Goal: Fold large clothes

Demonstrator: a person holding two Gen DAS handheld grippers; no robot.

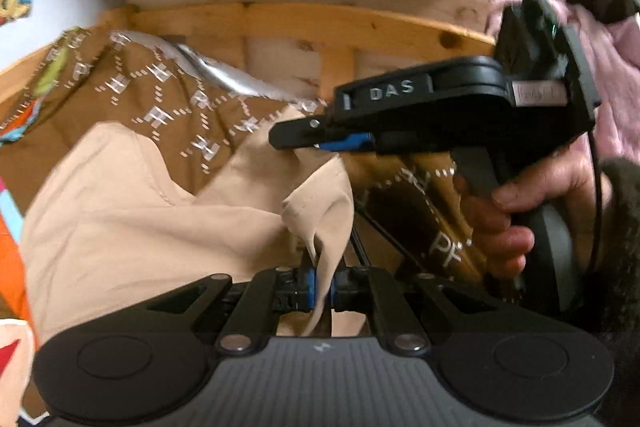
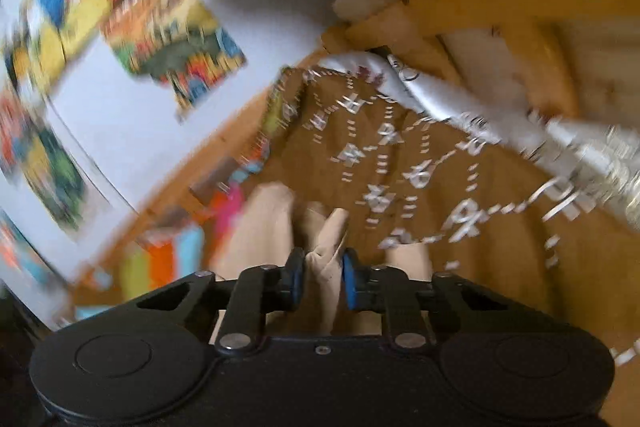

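We find the pale beige cloth garment [image 1: 120,211] lying on the brown patterned bedspread [image 1: 168,99]. The left gripper [image 1: 322,291] and right gripper [image 2: 322,275] each pinch an edge of it. The thin fold in the left could slip under tension. Motion blur obscures the right view; the garment's full outline is cut off.

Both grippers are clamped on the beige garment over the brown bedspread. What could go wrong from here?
1. The left gripper pinches only a thin twisted edge of the beige garment; a pull may slip it free.
2. The right gripper holds a bunched wad, so the fold may come out uneven.
3. The right wrist view is motion-blurred and the grippers sit close together, so they might collide, or snag the brown bedspread underneath.
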